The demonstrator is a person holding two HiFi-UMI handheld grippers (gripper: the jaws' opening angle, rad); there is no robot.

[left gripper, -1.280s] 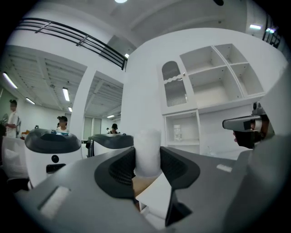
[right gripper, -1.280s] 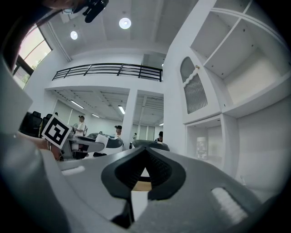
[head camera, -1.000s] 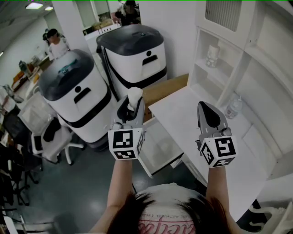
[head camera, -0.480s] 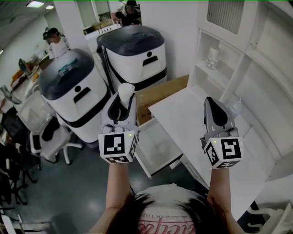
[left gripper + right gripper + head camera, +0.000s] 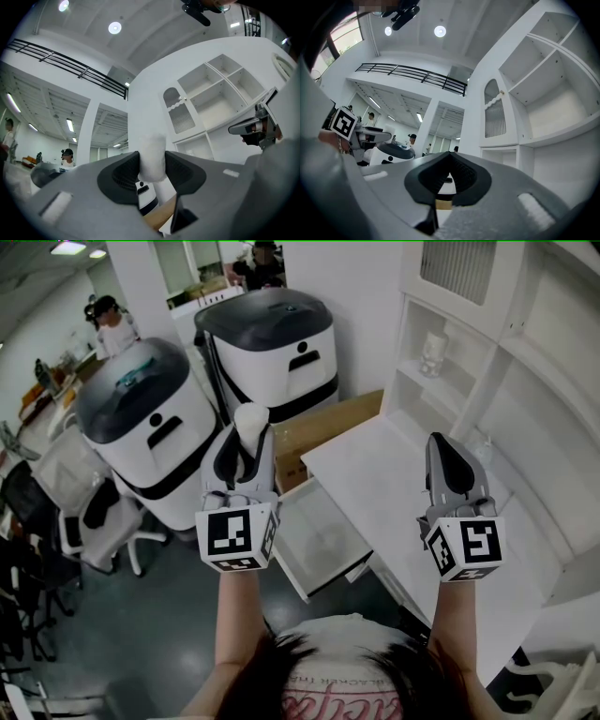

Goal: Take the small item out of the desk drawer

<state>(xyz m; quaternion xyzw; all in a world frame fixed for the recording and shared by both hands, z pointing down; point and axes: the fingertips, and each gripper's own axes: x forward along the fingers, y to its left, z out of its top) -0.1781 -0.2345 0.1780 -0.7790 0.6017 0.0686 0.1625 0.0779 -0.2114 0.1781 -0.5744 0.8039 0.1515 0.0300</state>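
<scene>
My left gripper (image 5: 248, 439) is held in the air over the floor, left of the white desk (image 5: 394, 488), shut on a small white item (image 5: 251, 418) that sticks up past its tips. In the left gripper view the item (image 5: 152, 157) sits upright between the dark pads of that left gripper (image 5: 152, 165). The desk drawer (image 5: 323, 532) stands pulled open below, and I see nothing inside it. My right gripper (image 5: 442, 442) hovers over the desk top with its jaws together and nothing between them; the right gripper view shows this right gripper (image 5: 450, 158) closed the same way.
Two round white-and-black machines (image 5: 150, 427) (image 5: 272, 334) stand left of the desk, with a cardboard box (image 5: 328, 427) against the desk's end. White shelves (image 5: 459, 381) rise at the right with a glass object (image 5: 433, 352) on one. Office chairs (image 5: 94, 517) are at far left.
The left gripper has carried the white item a little left and up, away from the drawer. The right gripper has drifted right over the desk.
</scene>
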